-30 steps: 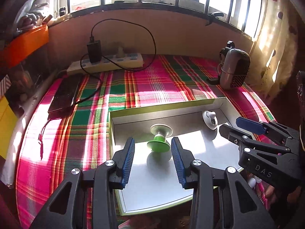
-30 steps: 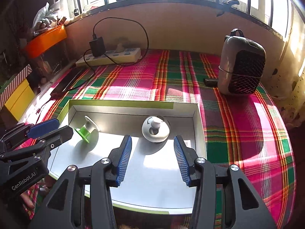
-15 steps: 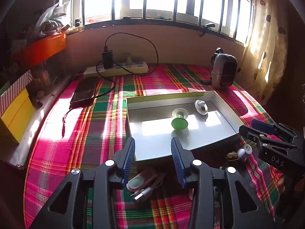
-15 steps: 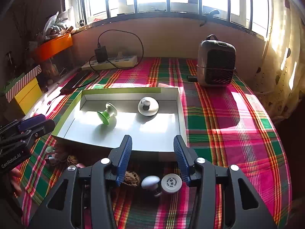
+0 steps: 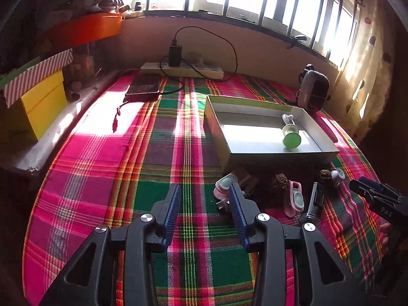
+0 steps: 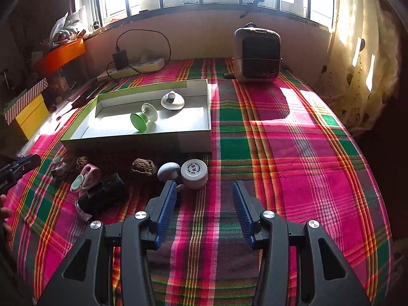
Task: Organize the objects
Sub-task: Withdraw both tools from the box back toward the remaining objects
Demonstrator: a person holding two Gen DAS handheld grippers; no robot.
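Two spool-shaped pieces, one green and one white, lie inside the shallow grey cardboard tray, apparently sorted there. Both the left gripper and right gripper hang spread and empty, probably choosing among loose trinkets.

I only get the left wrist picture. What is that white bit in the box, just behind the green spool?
Observer: From the right wrist view it is a white domed disc with a knob on top, lying beside the green spool in the box.
Operator: And the other gripper at my right edge?
Observer: The right gripper is open, with nothing between its fingers.
Operator: Anything near it?
Observer: A white round cap with printing on top, beside a grey mushroom-shaped piece.
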